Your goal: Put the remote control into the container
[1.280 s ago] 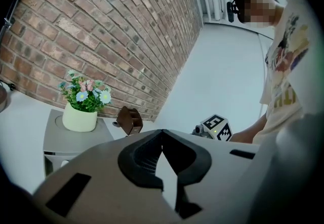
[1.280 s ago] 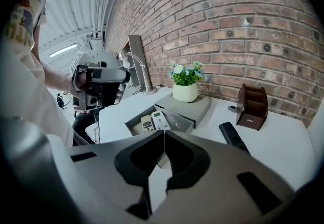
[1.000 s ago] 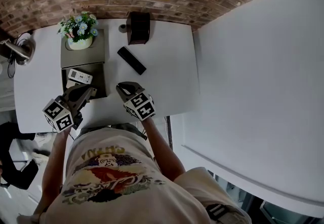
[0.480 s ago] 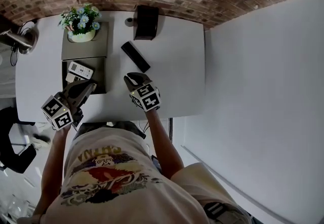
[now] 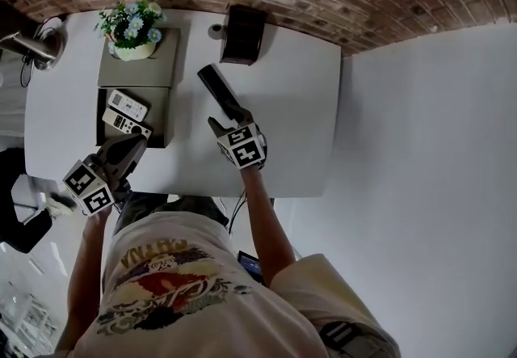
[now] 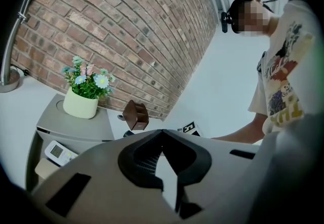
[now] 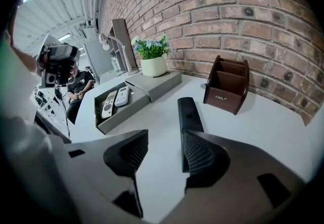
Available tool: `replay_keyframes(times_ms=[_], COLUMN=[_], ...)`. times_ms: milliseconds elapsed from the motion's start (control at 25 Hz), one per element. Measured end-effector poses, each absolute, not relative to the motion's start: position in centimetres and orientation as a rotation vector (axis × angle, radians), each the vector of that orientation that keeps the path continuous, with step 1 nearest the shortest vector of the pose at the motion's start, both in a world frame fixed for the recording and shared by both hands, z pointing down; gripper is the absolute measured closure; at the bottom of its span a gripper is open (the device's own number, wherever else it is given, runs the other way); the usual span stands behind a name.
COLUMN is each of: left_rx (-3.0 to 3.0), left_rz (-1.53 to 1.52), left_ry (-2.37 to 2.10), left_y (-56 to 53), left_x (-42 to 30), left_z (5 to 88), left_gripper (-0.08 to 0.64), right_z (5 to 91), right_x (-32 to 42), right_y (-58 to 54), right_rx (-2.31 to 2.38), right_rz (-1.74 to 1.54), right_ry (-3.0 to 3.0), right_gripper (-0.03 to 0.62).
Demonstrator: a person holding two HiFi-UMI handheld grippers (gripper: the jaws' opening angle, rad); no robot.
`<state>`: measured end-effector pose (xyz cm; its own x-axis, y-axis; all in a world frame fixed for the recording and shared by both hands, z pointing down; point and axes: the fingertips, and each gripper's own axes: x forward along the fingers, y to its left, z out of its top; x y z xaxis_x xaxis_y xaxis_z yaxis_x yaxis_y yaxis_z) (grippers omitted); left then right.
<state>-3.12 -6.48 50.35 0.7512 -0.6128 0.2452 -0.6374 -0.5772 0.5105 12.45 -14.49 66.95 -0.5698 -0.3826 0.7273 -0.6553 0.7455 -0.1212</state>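
A black remote control (image 5: 220, 90) lies on the white table (image 5: 299, 122), right of the grey container (image 5: 158, 132). The container holds two white remotes (image 5: 127, 105). My right gripper (image 5: 229, 122) hovers at the remote's near end. Its jaws have just been opening and now stand open with nothing between the pads. In the right gripper view the black remote (image 7: 189, 114) runs away from the right gripper (image 7: 162, 154), its near end hidden behind the right-hand jaw. The container (image 7: 126, 109) lies to the left. My left gripper (image 5: 128, 150) is at the container's near edge; seen up close, the left gripper (image 6: 162, 133) is shut with nothing in it.
The container's lid (image 5: 139, 72) lies behind it and carries a potted flower (image 5: 131, 31). A brown wooden holder (image 5: 245, 33) stands at the back by the brick wall. A desk lamp (image 5: 31, 45) is at the far left. The table's right edge is close to the right arm.
My right gripper has moved forward and down to the black remote's near end, and its jaws have gone from shut to open. The left gripper has hardly moved.
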Motion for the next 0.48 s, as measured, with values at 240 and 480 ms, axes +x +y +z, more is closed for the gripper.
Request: replay_keyframes(times_ms=[240, 480], left_rx=[2.313, 2.326], left_rz=[0.054, 0.028], left_ry=[-0.994, -1.027], left_y=[-6.1, -6.5], left_x=[-3.2, -2.3], left_z=[51.1, 51.3], left_gripper=[0.554, 0.554], right_z=[68.5, 70.0], right_x=[13.5, 14.5], right_y=[-15.2, -16.2], right_rx=[0.750, 0.746], right_rz=[0.496, 0.456], right_ry=[-2.191, -2.148], right_gripper=[0.360, 0.344])
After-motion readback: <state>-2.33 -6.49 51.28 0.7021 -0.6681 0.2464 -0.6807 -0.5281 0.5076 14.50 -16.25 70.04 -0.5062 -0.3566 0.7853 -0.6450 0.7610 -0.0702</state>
